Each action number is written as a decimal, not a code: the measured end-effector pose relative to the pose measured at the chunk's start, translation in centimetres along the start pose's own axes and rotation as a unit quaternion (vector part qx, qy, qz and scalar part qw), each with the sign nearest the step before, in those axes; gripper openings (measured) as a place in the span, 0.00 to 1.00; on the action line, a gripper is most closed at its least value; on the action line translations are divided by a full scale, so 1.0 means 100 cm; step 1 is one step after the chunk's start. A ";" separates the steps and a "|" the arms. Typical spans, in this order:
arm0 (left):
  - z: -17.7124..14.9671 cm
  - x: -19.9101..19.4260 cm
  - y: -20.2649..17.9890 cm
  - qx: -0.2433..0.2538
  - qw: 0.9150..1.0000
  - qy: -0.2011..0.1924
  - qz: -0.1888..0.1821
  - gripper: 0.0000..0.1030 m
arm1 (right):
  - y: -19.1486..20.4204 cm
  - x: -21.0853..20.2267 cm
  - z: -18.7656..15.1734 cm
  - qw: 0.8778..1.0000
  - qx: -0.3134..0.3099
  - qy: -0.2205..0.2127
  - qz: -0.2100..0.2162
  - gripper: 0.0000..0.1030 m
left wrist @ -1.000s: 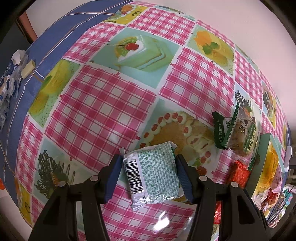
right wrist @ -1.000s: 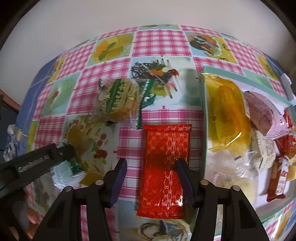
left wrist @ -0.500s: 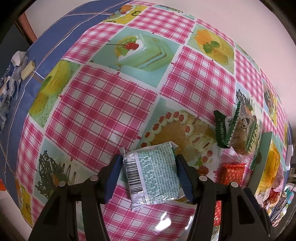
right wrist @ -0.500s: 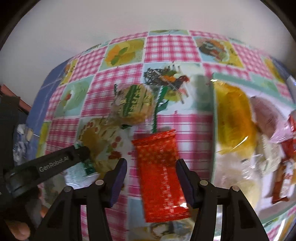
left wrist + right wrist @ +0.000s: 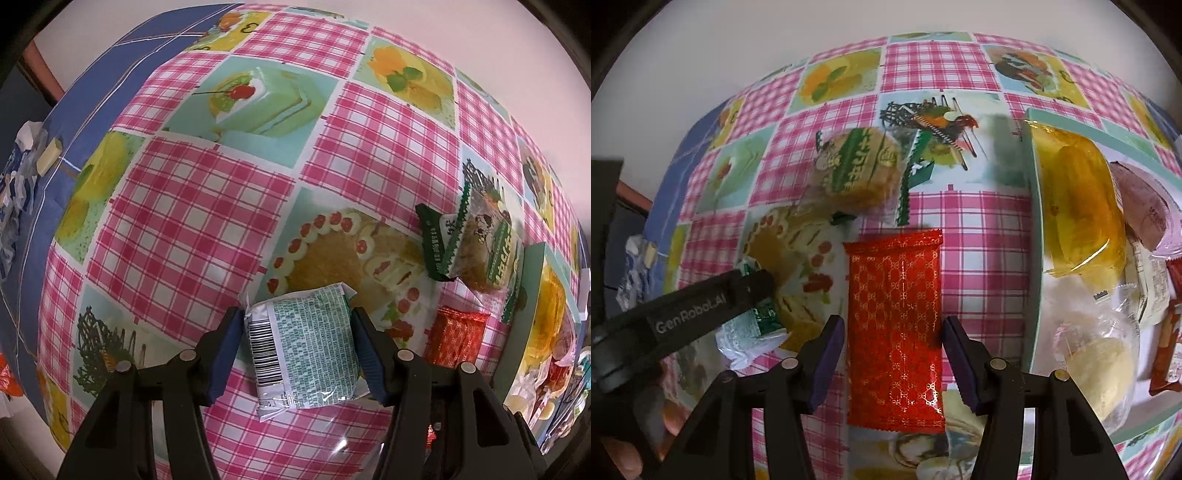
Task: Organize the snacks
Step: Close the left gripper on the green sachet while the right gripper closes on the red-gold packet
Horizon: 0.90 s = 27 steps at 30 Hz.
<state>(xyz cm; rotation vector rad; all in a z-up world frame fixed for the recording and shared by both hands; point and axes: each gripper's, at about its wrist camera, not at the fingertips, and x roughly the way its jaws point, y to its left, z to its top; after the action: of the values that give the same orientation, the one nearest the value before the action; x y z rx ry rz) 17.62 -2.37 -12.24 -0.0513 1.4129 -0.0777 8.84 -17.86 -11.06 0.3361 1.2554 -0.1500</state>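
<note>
My left gripper (image 5: 297,317) points down at the checked tablecloth and is shut on a green-and-white snack packet (image 5: 310,350), barcode side up. In the right wrist view one finger (image 5: 701,306) of it shows at the left with that packet (image 5: 753,328). The right gripper (image 5: 894,325) is shut on a red foil packet (image 5: 894,325) that runs lengthwise between its pads; the same red packet (image 5: 458,339) shows at the right of the left wrist view. A round cake in a green-printed wrapper (image 5: 857,166) lies just beyond it.
A teal-rimmed tray (image 5: 1034,221) at the right holds several snacks, among them a yellow packet (image 5: 1082,206). Crumpled wrappers (image 5: 22,173) lie past the blue cloth border on the left. A person's hand (image 5: 624,454) is at the lower left. A pale wall backs the table.
In the right wrist view the red packet tilted left between the fingers half a second ago and now lies straight again. The left gripper and its green packet have stayed put.
</note>
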 end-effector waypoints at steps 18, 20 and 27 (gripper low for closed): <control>-0.004 0.008 -0.039 0.041 0.998 -0.015 0.040 0.60 | 0.034 0.011 -0.017 0.994 -0.079 -0.033 -0.073 0.58; -0.005 0.007 -0.038 0.039 0.998 -0.016 0.039 0.60 | 0.035 0.011 -0.019 0.994 -0.079 -0.035 -0.072 0.58; -0.004 0.004 -0.031 0.032 0.999 -0.015 0.036 0.57 | 0.028 0.009 -0.015 0.994 -0.075 -0.032 -0.069 0.54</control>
<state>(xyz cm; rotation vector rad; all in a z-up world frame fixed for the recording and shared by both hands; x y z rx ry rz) 17.23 -5.44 -12.47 0.0507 1.3807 -0.0627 8.61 -14.65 -11.83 0.1148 1.2184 -0.1818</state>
